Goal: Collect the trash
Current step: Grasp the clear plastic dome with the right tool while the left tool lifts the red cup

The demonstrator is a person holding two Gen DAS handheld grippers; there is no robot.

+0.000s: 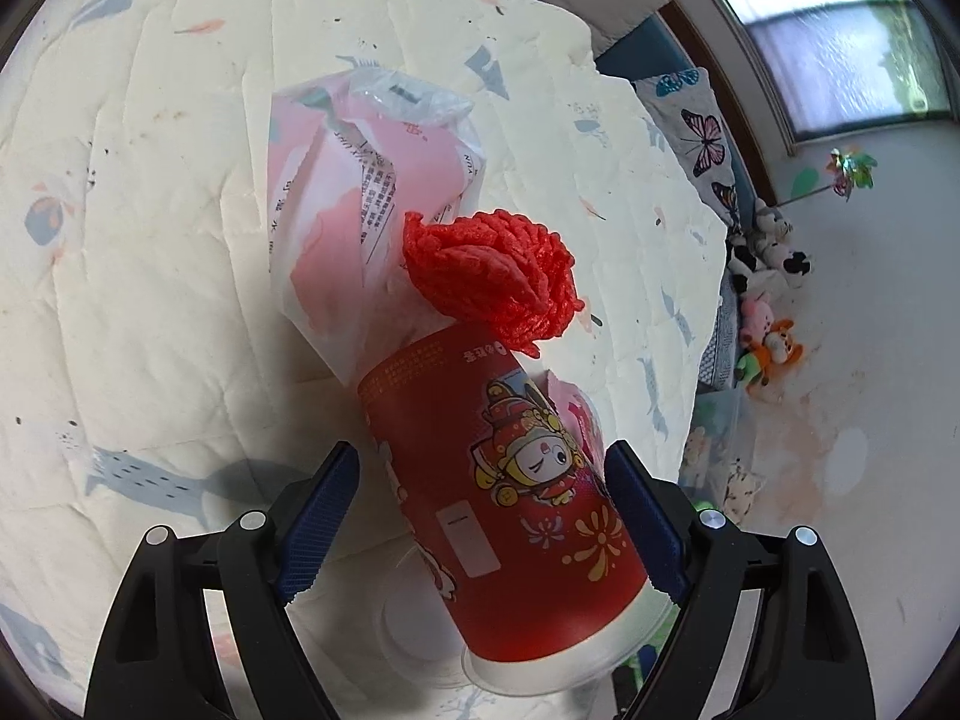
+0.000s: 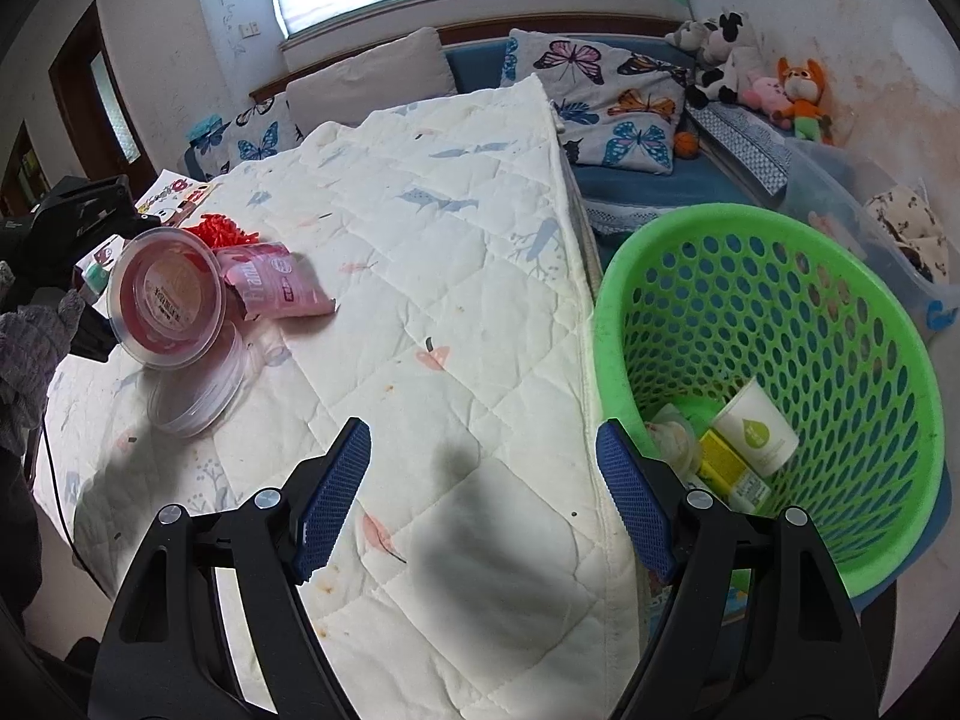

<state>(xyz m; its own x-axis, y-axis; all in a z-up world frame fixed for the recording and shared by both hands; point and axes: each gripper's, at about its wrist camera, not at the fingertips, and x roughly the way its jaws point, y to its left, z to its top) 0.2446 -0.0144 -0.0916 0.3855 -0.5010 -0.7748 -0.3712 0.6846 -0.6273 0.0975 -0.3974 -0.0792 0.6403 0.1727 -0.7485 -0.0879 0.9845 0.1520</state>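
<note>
Lying tilted on the white quilt (image 1: 150, 240), the red cup (image 1: 510, 480) sits between the left gripper (image 1: 483, 516) jaws, parted and apparently not pressing it; the right gripper (image 2: 483, 495) gapes empty beside the green basket (image 2: 870, 324)

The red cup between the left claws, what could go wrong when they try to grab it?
The red cup lies tilted on a clear lid, and the left gripper is open, with a gap at one pad, so it might roll or slip as the jaws close. The red mesh and pink bag touch its top and could drag along. The green basket stands past the quilt's edge, so a loose grip may drop it.
</note>
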